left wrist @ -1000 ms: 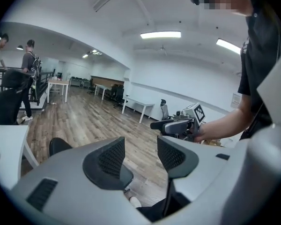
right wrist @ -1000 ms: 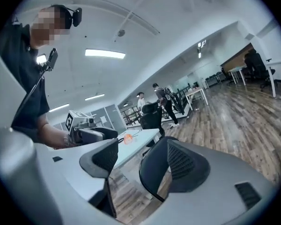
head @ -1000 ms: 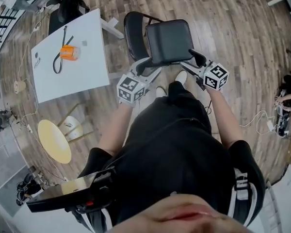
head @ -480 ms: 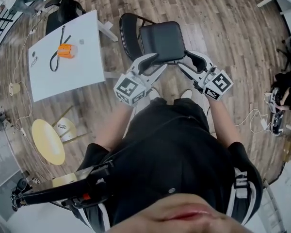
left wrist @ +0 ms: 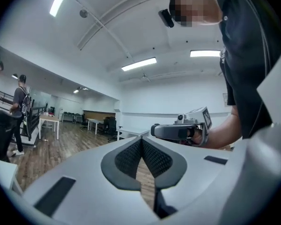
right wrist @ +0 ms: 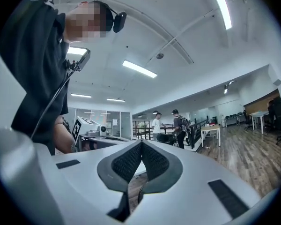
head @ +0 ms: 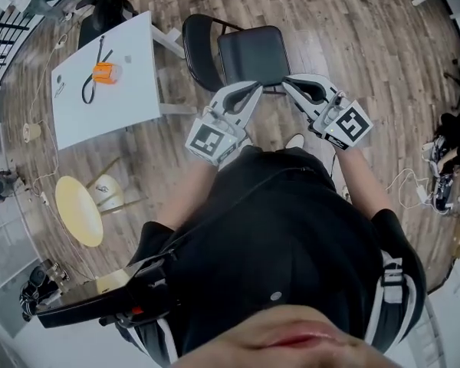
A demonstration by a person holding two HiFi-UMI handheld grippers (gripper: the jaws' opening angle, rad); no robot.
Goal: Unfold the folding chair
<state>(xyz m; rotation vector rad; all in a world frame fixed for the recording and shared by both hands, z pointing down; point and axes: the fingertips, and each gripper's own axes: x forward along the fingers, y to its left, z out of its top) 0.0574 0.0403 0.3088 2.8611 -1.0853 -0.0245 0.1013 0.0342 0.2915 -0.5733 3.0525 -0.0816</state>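
Chair [head: 249, 56] stands unfolded, black seat flat, table [head: 130, 98] edge just beside it, open floor [head: 368, 44] on the other side. Left gripper [head: 251, 92] and right gripper [head: 290, 84] are both pinched closed, empty, over the seat's near edge.

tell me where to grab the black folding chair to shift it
On the black folding chair, probably grip the rounded backrest by its top rim, coming from above: it looks upright and offers a thin, exposed edge.
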